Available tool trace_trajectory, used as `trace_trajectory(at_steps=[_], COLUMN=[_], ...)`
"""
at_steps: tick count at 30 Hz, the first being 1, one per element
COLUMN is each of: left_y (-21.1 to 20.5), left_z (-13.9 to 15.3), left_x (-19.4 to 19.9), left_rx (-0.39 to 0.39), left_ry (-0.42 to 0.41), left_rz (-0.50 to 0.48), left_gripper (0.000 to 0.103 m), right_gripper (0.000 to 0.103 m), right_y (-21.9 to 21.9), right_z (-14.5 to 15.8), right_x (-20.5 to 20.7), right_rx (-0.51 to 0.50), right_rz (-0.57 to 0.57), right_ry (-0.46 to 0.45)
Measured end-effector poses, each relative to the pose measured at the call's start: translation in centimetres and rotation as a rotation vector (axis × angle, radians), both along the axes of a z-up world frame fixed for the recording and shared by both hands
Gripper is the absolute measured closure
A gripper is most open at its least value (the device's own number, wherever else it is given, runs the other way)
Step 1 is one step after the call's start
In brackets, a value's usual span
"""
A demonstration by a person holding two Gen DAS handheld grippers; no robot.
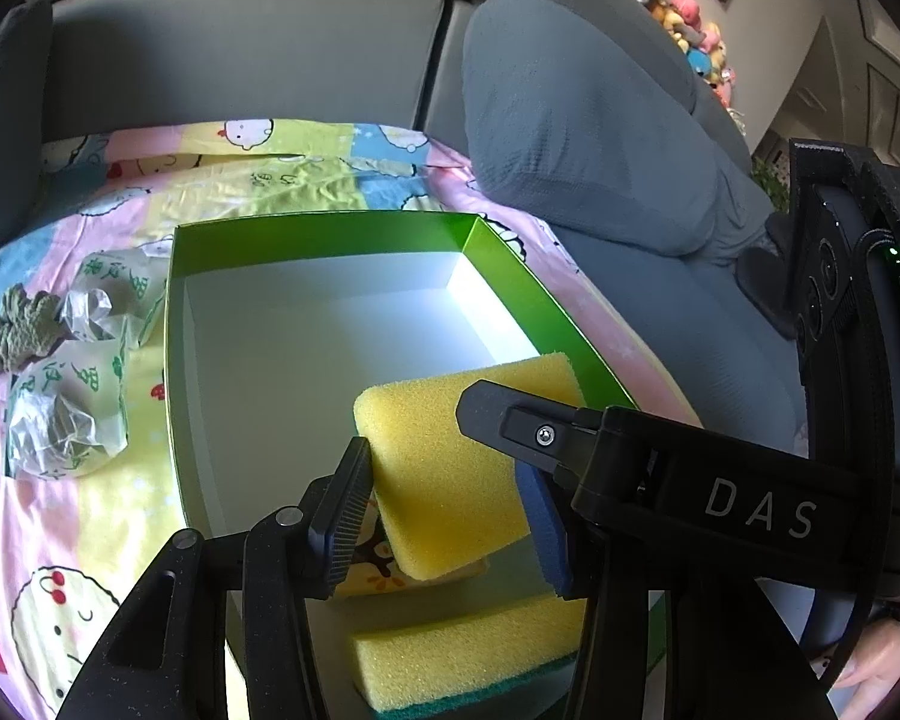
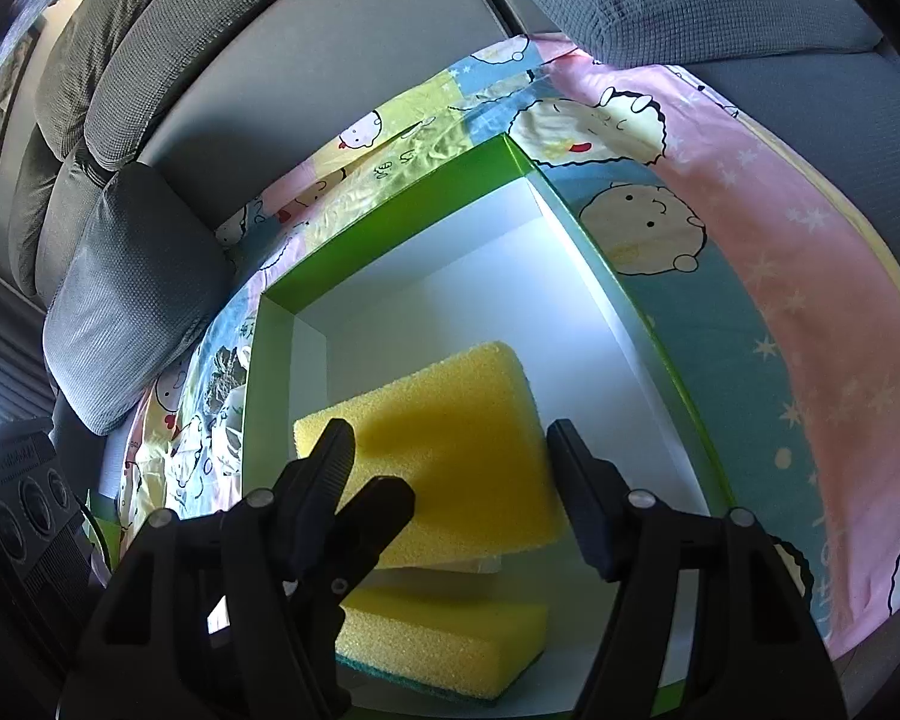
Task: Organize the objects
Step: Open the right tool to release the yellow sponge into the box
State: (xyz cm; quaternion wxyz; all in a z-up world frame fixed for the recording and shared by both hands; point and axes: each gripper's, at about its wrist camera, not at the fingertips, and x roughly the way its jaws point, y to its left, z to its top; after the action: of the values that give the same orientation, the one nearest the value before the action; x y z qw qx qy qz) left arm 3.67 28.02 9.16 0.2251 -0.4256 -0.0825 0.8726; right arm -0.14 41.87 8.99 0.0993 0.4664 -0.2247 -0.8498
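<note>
I see my left gripper [image 1: 450,468] clamped on a yellow sponge with a blue underside [image 1: 450,462], tilted above the near end of the green box [image 1: 330,228]. A second yellow sponge with green backing [image 2: 450,636] lies flat on the white box floor under it. My right gripper [image 2: 456,486] stands with its jaws apart around the held sponge; I cannot tell if they touch it. Crumpled printed bags [image 1: 72,396] lie on the cartoon blanket [image 1: 60,540], left of the box.
</note>
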Motion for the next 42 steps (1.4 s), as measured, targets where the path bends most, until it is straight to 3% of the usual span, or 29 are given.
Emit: trace_trajectory(at_steps=[22,34,42], left_y=[0.0,-0.4,-1.5], left_z=[-0.9,-0.5,1.5], left_x=[-0.5,-0.1,1.1], left_rx=[-0.082,-0.032,-0.013], left_ry=[-0.047,-0.043,0.013], left_rz=[0.027,0.012,0.008], left_gripper=[0.053,0.053,0.053], right_gripper=[0.035,0.029,0.026], right_y=[-0.9,-1.1,-0.9], right_z=[-1.7,-2.2,-0.7], right_x=[-1.1,-1.5,-0.9], right_rx=[-0.025,0.011,-0.002], right_rz=[0.026,0.013,0.003], right_ry=[-0.072,-0.100,-0.051])
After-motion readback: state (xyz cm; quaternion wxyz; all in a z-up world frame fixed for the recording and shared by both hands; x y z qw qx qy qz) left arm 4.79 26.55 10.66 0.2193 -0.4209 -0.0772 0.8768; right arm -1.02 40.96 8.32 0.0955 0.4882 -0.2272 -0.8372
